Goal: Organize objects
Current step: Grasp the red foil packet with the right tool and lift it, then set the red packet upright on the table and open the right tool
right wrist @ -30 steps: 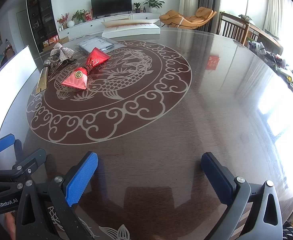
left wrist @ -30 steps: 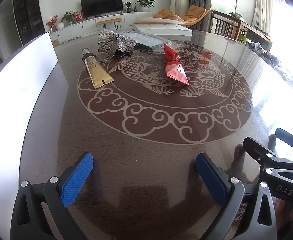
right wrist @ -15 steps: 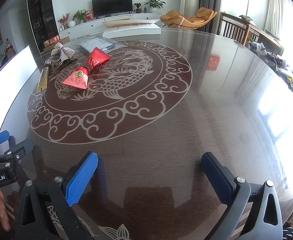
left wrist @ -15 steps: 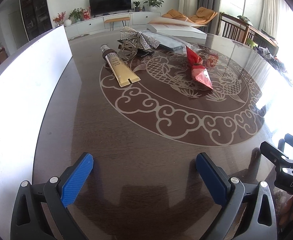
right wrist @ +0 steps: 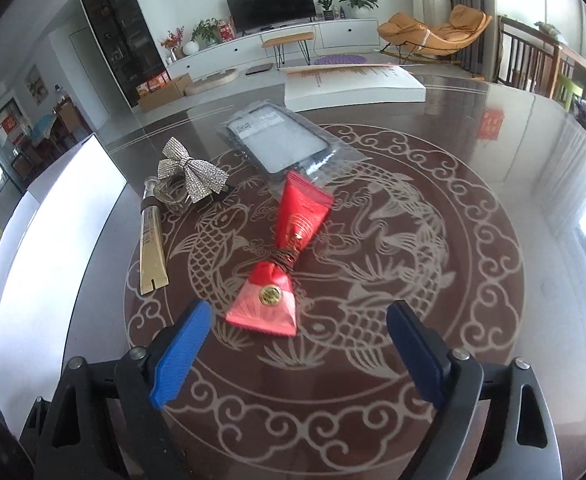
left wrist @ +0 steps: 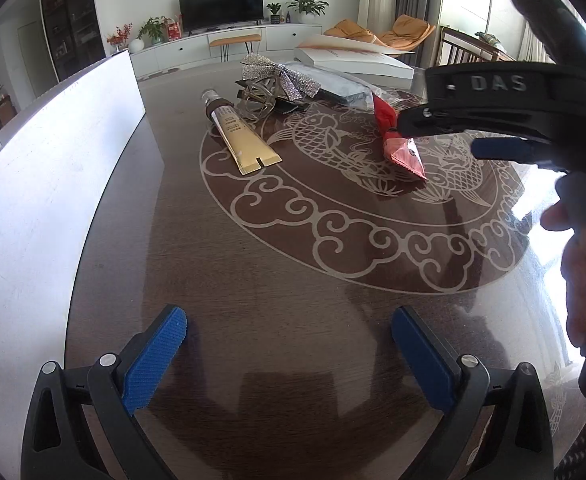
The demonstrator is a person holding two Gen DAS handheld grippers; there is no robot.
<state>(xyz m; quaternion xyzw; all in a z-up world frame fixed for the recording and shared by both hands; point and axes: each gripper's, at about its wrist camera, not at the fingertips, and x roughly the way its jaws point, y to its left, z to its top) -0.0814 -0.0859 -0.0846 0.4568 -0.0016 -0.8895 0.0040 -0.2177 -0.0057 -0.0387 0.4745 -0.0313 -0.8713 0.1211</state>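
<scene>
In the left wrist view the left gripper hangs over bare dark wood near the table's edge, its blue pads spread wide with nothing between them; a white board stands along the left edge; farther out lie the gold tube, the silver bow over a dark metal piece, a clear-wrapped flat package and the red pouch; the right gripper reaches in from the right with its fingertips just over the pouch's near end, and part of a hand shows below it. In the right wrist view the red pouch, tied at its waist and bearing a gold seal, lies flat on the fish pattern; its near end sits between the right gripper's blue pads, closer to the left pad, and neither pad touches it yet; the jaws are closing, so the gripper is not holding anything; the gold tube and silver bow lie to the left, the wrapped package beyond. The step in hand looks like the approach to pick up the red pouch; the next move likely calls for lowering and centring the pads over the pouch's near end or tied waist before they close on it, since the foil looks slippery and flat against the glossy top.
</scene>
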